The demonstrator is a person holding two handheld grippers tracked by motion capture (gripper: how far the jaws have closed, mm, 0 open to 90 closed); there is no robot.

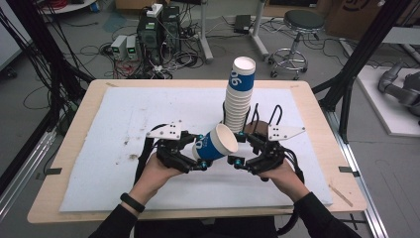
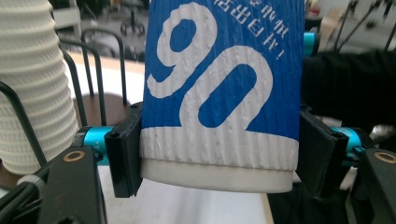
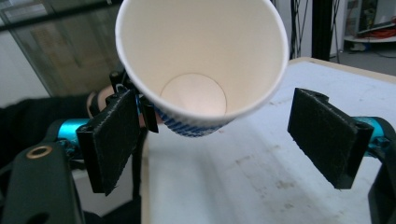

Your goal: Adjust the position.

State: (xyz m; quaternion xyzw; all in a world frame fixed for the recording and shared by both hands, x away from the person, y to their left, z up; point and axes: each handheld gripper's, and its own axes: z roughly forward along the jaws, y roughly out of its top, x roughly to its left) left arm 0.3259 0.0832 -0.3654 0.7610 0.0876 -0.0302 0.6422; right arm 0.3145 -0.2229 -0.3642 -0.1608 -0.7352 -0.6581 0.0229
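Observation:
A blue-and-white paper cup (image 1: 216,144) printed "90" is held on its side above the white board, its mouth facing the right gripper. My left gripper (image 1: 200,152) is shut on the cup's lower part; in the left gripper view both black jaws press the cup (image 2: 219,93) just above its base, around my left gripper's middle (image 2: 219,158). My right gripper (image 1: 238,148) stands open right at the cup's rim. In the right gripper view the cup's empty inside (image 3: 201,60) sits above my open right gripper (image 3: 219,135). A tall stack of cups (image 1: 239,99) stands behind in a black wire holder.
A white foam board (image 1: 124,148) covers the wooden table (image 1: 317,106). The cup stack (image 2: 32,84) is close to the left gripper's left side. Beyond the far edge are computers (image 1: 158,29), cables and a stool (image 1: 297,29) on the floor. Black frame posts (image 1: 356,64) flank the table.

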